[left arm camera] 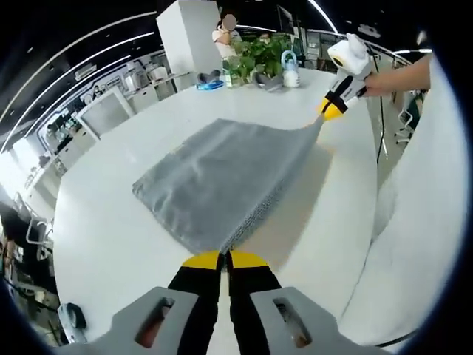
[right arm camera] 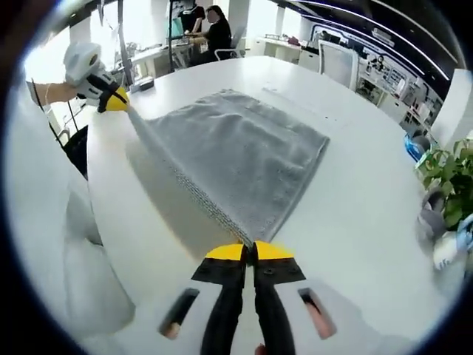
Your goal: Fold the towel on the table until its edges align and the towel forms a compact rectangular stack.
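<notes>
A grey towel [left arm camera: 222,177] lies folded on the white table [left arm camera: 111,222], its near edge lifted and stretched taut between the two grippers. My left gripper [left arm camera: 224,256] is shut on one corner of that edge. The right gripper [left arm camera: 330,111] shows at the far end of the same edge, pinching the other corner. In the right gripper view the towel [right arm camera: 236,155] spreads ahead, my right gripper [right arm camera: 250,250] is shut on its corner, and the left gripper [right arm camera: 114,100] holds the far corner.
A potted plant [left arm camera: 259,55], a blue item [left arm camera: 211,84] and a small kettle-like object [left arm camera: 290,74] stand at the table's far side. People sit at desks [right arm camera: 211,26] beyond. The person's white sleeve [right arm camera: 44,222] runs along the table edge.
</notes>
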Demonstrator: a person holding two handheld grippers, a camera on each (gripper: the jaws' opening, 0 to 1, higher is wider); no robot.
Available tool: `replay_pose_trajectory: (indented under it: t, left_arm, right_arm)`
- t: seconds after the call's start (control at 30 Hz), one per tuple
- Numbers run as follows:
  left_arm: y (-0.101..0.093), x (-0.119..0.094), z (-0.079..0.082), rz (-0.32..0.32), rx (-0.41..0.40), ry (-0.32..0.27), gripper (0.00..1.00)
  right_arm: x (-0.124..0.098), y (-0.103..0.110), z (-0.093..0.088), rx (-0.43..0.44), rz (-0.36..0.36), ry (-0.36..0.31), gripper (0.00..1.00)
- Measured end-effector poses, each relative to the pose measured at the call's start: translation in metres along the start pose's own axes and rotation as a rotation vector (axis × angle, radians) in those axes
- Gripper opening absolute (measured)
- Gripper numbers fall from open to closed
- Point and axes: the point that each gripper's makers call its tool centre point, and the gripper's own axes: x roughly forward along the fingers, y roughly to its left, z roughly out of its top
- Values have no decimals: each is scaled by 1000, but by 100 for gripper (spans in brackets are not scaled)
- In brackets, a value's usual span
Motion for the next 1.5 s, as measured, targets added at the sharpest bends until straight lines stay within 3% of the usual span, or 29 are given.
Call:
replay_pose_trajectory:
  t: [0.4, 1.03, 1.5]
  left_arm:
    - [4, -28, 19, 42, -9, -54, 3]
    - [11, -60, 42, 55, 41, -71, 3]
    - [38, -60, 67, 81, 61, -107, 3]
  right_arm:
    - [-20, -2, 22, -16, -30, -43, 0]
    - [-59, 6, 45, -12, -40, -84, 0]
    - [-62, -15, 76, -46, -75, -131, 0]
